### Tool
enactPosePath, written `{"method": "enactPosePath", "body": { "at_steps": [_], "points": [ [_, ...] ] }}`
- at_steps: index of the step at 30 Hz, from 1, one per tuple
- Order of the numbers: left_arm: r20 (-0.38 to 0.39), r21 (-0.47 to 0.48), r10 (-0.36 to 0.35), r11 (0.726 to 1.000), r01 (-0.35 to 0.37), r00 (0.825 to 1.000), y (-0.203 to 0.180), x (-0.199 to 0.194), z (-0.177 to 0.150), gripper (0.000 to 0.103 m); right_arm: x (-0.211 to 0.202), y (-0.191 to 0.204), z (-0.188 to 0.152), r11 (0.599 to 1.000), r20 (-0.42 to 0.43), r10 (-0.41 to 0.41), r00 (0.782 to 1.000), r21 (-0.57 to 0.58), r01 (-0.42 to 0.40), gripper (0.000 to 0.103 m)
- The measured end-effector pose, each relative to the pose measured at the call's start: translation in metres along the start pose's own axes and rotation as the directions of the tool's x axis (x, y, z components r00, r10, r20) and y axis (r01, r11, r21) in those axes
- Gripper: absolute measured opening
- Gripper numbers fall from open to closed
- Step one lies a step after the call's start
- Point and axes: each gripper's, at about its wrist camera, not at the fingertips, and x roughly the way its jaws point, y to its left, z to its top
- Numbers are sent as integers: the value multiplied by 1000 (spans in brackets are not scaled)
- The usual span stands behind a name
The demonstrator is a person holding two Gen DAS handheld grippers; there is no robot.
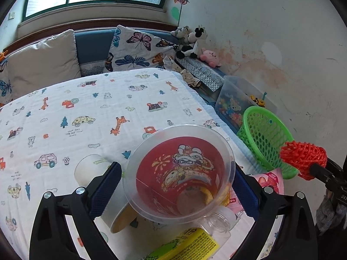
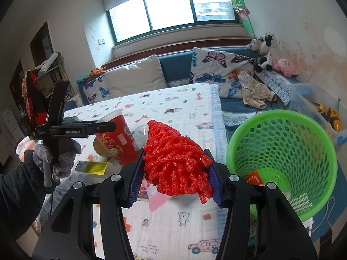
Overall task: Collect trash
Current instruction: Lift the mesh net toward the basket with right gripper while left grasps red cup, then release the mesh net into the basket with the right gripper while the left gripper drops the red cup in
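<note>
Right claw (image 2: 176, 173) pinching red foam netting (image 2: 173, 158), green basket (image 2: 282, 162) to its right; left claw (image 1: 177, 186) clamping red cup (image 1: 180, 173): carry step, release over basket next

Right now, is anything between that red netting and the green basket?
Nothing visible. The red netting, clamped in the right hand-held gripper, sits just left of the green basket, whose open mouth faces it across bare blanket.
</note>
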Motion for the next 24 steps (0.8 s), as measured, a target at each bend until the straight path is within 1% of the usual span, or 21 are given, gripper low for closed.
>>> {"method": "enactPosePath", "body": {
  "at_steps": [5,7,9,10,18,22,24],
  "points": [
    [3,9,-20,1000,20,1000,-2,2,-1,94,0,-4,-1,1000,-1,-9,1000,12,9,53],
    [8,10,-33,999,33,999,-4,1,-1,92,-1,-5,-2,1000,-1,-13,1000,16,13,53],
    [9,13,-37,999,37,999,-6,1,-1,85,-2,-7,-2,1000,-1,-16,1000,19,16,53],
    [5,13,-38,999,38,999,-7,2,-1,84,-2,-7,-2,1000,0,-19,1000,21,19,53],
    [39,47,15,999,-17,999,-25,-10,-11,83,-7,-15,-4,998,8,-38,999,47,37,53],
    [102,101,48,993,-58,994,-41,-27,-18,83,-10,-24,-5,996,15,-58,998,70,57,53],
    [142,140,62,987,-82,988,-52,-39,-21,82,-12,-31,-5,994,18,-74,997,82,72,53]
  ]
}}
